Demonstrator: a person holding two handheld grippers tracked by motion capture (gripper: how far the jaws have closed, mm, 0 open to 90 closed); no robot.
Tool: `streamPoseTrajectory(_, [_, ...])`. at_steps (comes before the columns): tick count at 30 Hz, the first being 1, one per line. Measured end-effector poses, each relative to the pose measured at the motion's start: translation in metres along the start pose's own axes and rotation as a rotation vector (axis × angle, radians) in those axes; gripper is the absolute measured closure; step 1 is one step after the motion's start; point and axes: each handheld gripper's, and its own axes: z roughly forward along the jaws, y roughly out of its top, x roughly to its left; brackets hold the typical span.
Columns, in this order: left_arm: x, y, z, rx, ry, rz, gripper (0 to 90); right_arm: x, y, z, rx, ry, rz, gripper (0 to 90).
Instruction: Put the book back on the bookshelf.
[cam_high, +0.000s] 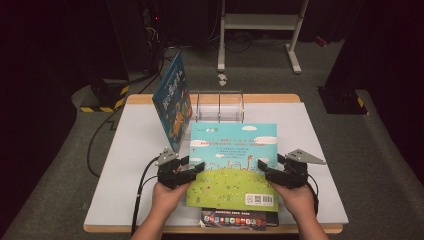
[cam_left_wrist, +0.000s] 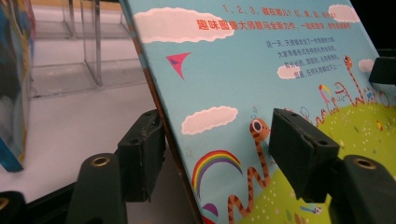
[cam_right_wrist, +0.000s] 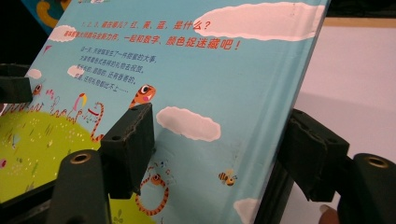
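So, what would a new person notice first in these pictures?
First the big picture book with its blue sky and green hill, at the middle of the white table, with the left gripper and the right gripper astride its two side edges. Then a second book standing upright behind it, beside a clear plastic rack.

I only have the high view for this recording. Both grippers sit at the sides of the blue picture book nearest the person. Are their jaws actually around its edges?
Observer: Yes for the left. In the left gripper view, the left gripper straddles the edge of the book, with one jaw behind the board and the other over the cover beside the rainbow.
Operator: And the right one?
Observer: In the right gripper view, the right gripper has one jaw over the cover by a striped snake and the other outside the book's edge.
Operator: Are the pads pressing?
Observer: They stand close to the book, but I cannot tell whether they touch it.
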Motion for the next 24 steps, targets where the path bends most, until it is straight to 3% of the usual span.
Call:
streamPoseTrajectory(11, [-0.005, 0.017, -0.012, -0.118, -0.022, 0.026, 47.1, 0.010, 0.015, -0.007, -0.086, -0.012, -0.042, 36.7])
streamPoseTrajectory(24, [-0.015, 0.033, -0.021, -0.203, -0.040, 0.076, 53.0, 0.020, 0.028, -0.017, -0.166, -0.027, -0.086, 42.4])
